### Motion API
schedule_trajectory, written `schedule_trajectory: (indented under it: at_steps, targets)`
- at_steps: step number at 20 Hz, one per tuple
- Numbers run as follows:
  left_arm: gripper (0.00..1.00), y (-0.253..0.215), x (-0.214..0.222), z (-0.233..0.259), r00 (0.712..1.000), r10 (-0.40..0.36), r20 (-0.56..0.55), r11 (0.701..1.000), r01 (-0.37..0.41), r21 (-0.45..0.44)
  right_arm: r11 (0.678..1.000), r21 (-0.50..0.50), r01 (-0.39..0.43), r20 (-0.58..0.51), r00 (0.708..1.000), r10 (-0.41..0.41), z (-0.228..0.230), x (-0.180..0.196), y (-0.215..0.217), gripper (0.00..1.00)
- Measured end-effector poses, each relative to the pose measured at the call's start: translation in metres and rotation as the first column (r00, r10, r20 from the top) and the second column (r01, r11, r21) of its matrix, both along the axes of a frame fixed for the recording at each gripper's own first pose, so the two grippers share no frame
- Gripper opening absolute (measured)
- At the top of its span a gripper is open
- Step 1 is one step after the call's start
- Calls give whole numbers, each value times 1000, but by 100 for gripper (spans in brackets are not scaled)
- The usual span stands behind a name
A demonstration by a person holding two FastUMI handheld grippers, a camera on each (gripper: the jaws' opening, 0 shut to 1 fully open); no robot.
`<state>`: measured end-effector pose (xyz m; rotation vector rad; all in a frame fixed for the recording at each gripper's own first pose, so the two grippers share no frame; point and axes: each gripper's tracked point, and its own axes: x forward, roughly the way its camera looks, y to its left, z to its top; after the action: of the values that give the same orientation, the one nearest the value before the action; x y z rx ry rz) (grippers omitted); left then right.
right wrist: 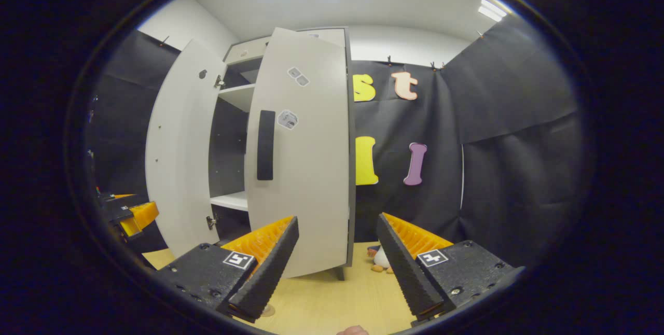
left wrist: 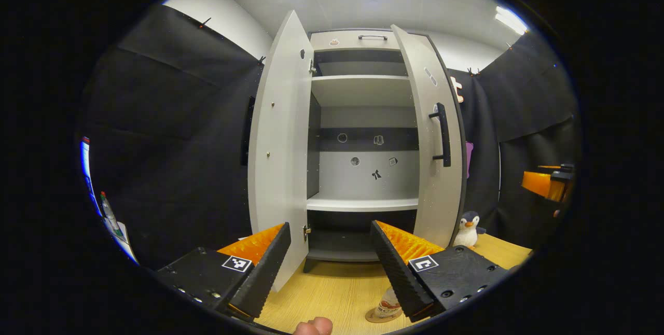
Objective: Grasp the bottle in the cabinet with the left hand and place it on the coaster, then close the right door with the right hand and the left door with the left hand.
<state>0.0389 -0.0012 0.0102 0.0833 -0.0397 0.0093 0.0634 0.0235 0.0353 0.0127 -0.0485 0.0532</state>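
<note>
The grey cabinet [left wrist: 363,203] stands on the wooden table with both doors swung out. Down near the left gripper view's bottom edge, a small bottle [left wrist: 388,305] stands on a round brown coaster [left wrist: 374,317], half hidden behind one finger. My left gripper [left wrist: 330,227] is open, held back from the cabinet and above the bottle, holding nothing. My right gripper [right wrist: 337,219] is open too, facing the outside of the right door [right wrist: 306,169] near its black handle [right wrist: 265,144], apart from it. The left door [right wrist: 179,169] stands wide open.
A toy penguin [left wrist: 469,229] sits on the table [left wrist: 337,293] right of the cabinet, by the right door's foot. The other gripper [left wrist: 550,184] shows far right. A thumb [left wrist: 313,326] pokes in at the bottom. Black cloth walls close in on both sides.
</note>
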Motion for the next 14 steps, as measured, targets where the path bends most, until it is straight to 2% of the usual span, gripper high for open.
schedule_trajectory:
  at_steps: [2, 3, 6, 7, 8, 9, 12, 13, 14]
  targets:
    - [97, -4, -1, 7, 1000, -24, 3, 1000, 24, -11, 999, 32, -5, 1, 1000, 5, -10, -16, 3, 95]
    - [94, -1, -3, 11, 1000, -7, 7, 1000, 7, -25, 999, 41, -10, -3, 1000, 10, -17, -23, 7, 98]
    - [94, 8, -8, 32, 1000, 5, 23, 996, -3, -88, 999, 40, 9, -14, 1000, -8, -29, -40, 4, 99]
    - [94, 18, -9, 39, 999, 24, 27, 994, -22, -105, 999, 45, 8, -21, 1000, -7, -32, -44, 4, 94]
    - [97, 31, -11, 48, 998, 48, 27, 993, -45, -113, 999, 53, 4, -31, 1000, -3, -35, -45, 5, 99]
    - [94, 45, -11, 56, 997, 73, 30, 991, -69, -115, 998, 62, 3, -41, 999, 0, -39, -47, 4, 99]
    - [94, 102, -9, 81, 982, 181, 53, 977, -173, -127, 997, 74, -5, -52, 999, 9, -40, -48, 2, 99]
    - [98, 121, -9, 86, 975, 217, 54, 969, -209, -131, 997, 74, -8, -59, 998, 13, -42, -48, 2, 94]
    - [98, 141, -5, 89, 967, 249, 51, 961, -240, -136, 997, 80, -17, -63, 998, 22, -41, -49, 4, 94]
